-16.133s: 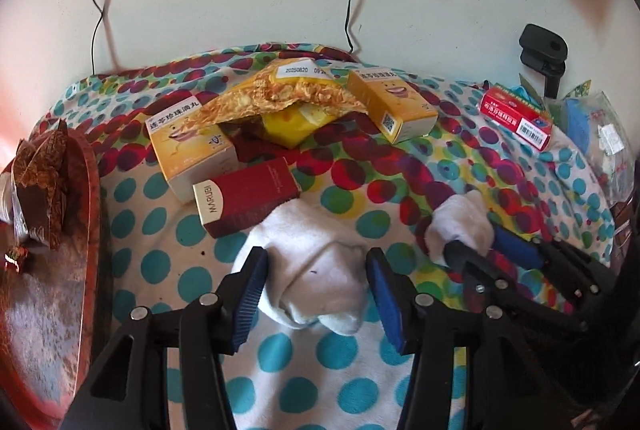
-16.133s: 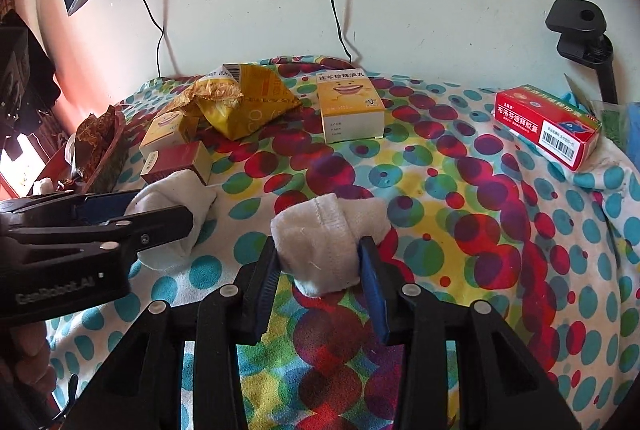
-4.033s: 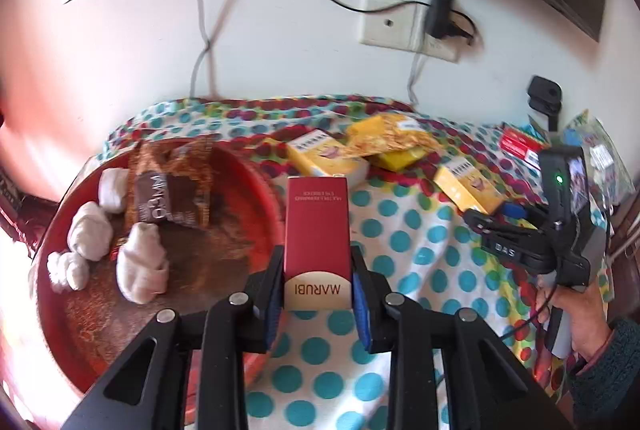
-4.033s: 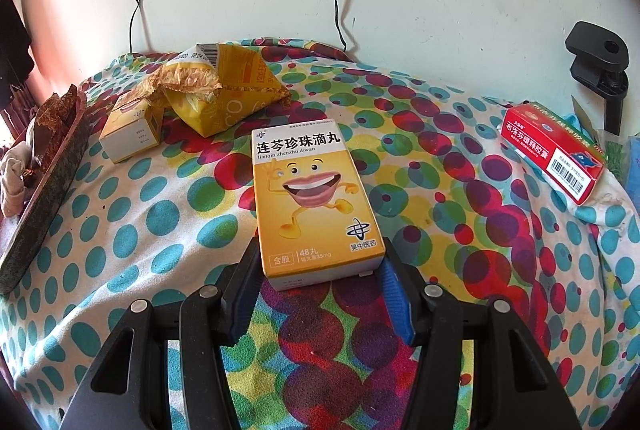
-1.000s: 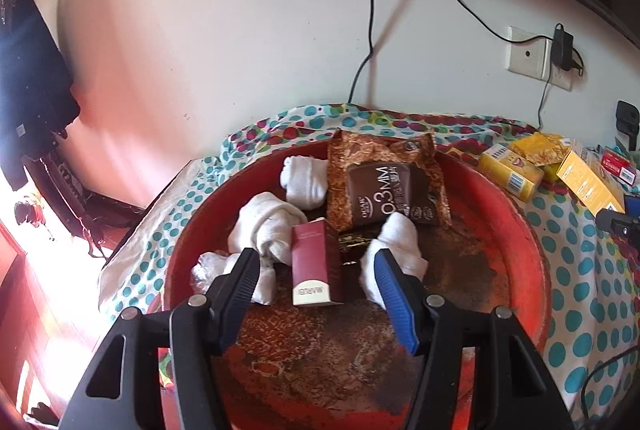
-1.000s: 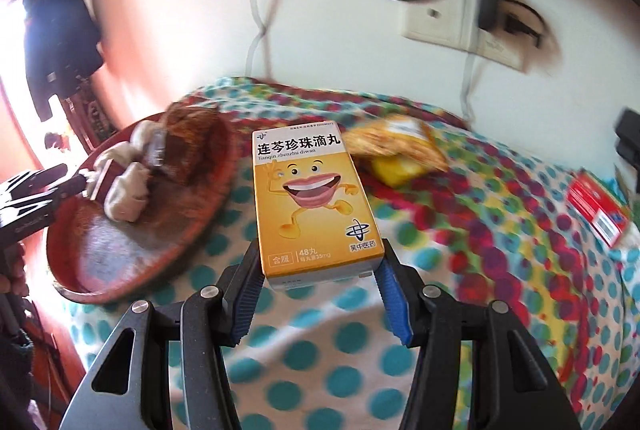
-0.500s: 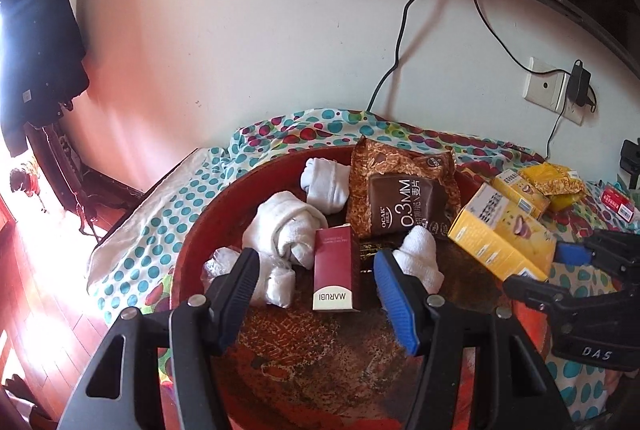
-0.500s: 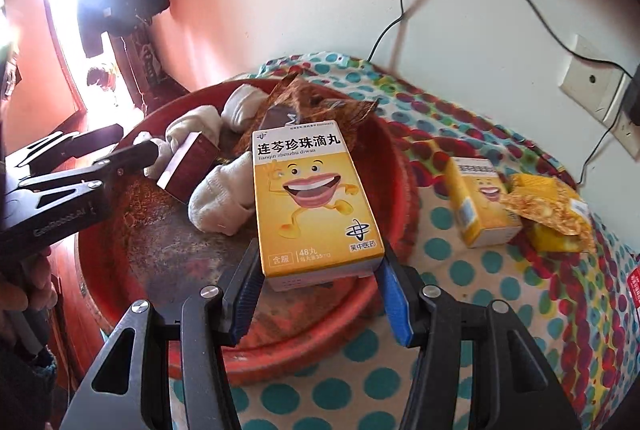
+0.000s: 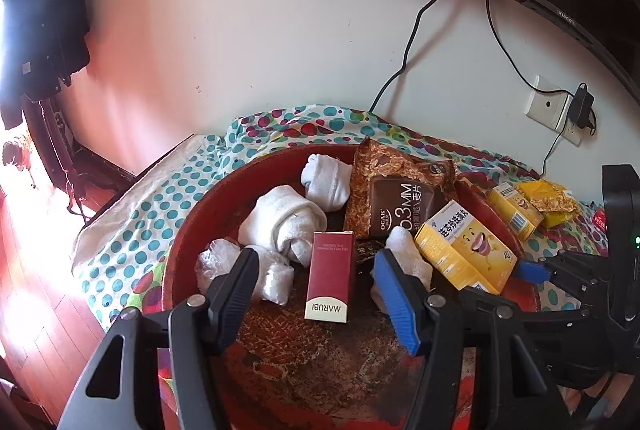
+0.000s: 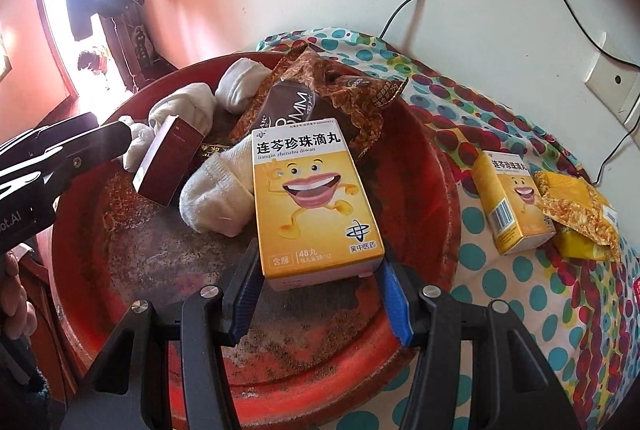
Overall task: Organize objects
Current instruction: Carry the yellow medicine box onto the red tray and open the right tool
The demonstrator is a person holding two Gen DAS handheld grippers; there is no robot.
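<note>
The right tool (image 10: 318, 300) grips the yellow pill box (image 10: 314, 200) at frame centre over the red tray (image 10: 436, 166); lower it flat beside the sock (image 10: 216, 190), then release. The left tool (image 9: 316, 294) hangs open above the maroon box (image 9: 330, 276).

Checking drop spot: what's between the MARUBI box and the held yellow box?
A white rolled sock lies between the MARUBI box and the yellow box, clearest in the right wrist view.

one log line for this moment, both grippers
left gripper: open, red box released in tray | right gripper: shut on yellow box, over tray
</note>
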